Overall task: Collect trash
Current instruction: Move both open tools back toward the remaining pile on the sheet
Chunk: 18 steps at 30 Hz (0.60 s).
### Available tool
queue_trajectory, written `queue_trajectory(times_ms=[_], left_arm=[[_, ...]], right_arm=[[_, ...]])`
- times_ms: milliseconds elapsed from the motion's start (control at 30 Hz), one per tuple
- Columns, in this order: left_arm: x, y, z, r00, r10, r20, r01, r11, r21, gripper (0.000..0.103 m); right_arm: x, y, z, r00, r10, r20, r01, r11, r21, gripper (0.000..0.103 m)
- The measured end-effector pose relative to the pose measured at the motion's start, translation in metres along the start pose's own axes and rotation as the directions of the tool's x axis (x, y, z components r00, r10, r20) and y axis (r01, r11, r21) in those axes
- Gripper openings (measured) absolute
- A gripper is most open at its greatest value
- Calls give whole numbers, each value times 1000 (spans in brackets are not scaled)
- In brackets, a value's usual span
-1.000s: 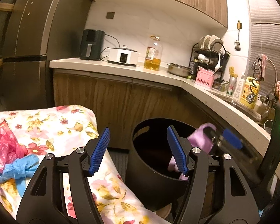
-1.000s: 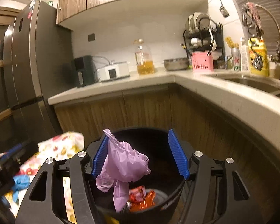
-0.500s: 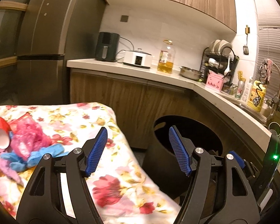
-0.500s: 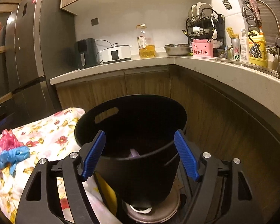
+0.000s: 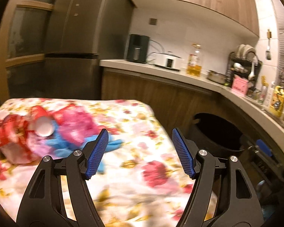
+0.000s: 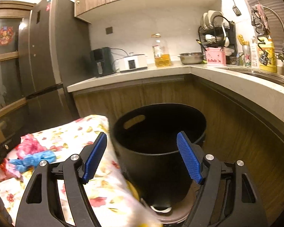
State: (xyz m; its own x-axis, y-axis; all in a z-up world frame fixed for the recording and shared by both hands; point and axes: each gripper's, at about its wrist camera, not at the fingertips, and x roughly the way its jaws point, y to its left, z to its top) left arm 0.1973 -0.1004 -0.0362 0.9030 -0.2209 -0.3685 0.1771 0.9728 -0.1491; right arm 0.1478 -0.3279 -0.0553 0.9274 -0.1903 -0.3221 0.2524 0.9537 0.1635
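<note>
**Both hand-held grippers empty, trash lies on the flowered bench beside the bin**

The left hand-held gripper (image 5: 140,151) hovers above the bench (image 5: 142,189), which is covered with a flowered cloth. Its blue pads (image 5: 97,151) stand wide apart and there is nothing between them. The right hand-held gripper (image 6: 141,157) is also spread wide and holds nothing; it looks toward the black bin (image 6: 157,141).

The landmark here is the black bin. It stands on the floor, just beside the corner of the bench and in front of the wooden cabinets. From the right wrist view, its inside is dark and I cannot tell what lies in it. A handle slot is cut in its wall near the rim.

The trash is on the bench, well apart from the bin, on the side away from the cabinets. It is one loose pile: a pink plastic bag (image 5: 75,123), a blue glove (image 5: 66,145) touching it, a red paper cup (image 5: 41,121) lying on its side with the white inside showing, and a red wrapper (image 5: 11,138) at the far end of the pile from the bin. The left wrist view is blurred, so finer details of the pile are not clear. In the right wrist view the pink bag and the blue glove (image 6: 34,158) are visible again.

Behind the bin, on the kitchen counter, stands an oil bottle (image 6: 161,53).
</note>
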Motion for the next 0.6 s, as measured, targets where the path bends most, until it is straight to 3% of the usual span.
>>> queue_trajectory(times_ms=[167, 333, 600], left_arm=[[-16, 40, -7, 990, 142, 14, -142, 990, -14, 68], [-28, 93, -17, 963, 270, -2, -270, 962, -38, 68], [-38, 158, -21, 925, 380, -27, -380, 916, -127, 68]], right_arm=[[-5, 30, -7, 997, 74, -4, -74, 997, -16, 75], [-8, 63, -18, 990, 142, -22, -143, 989, -44, 75], [-9, 116, -28, 972, 232, -41, -235, 967, -103, 75]])
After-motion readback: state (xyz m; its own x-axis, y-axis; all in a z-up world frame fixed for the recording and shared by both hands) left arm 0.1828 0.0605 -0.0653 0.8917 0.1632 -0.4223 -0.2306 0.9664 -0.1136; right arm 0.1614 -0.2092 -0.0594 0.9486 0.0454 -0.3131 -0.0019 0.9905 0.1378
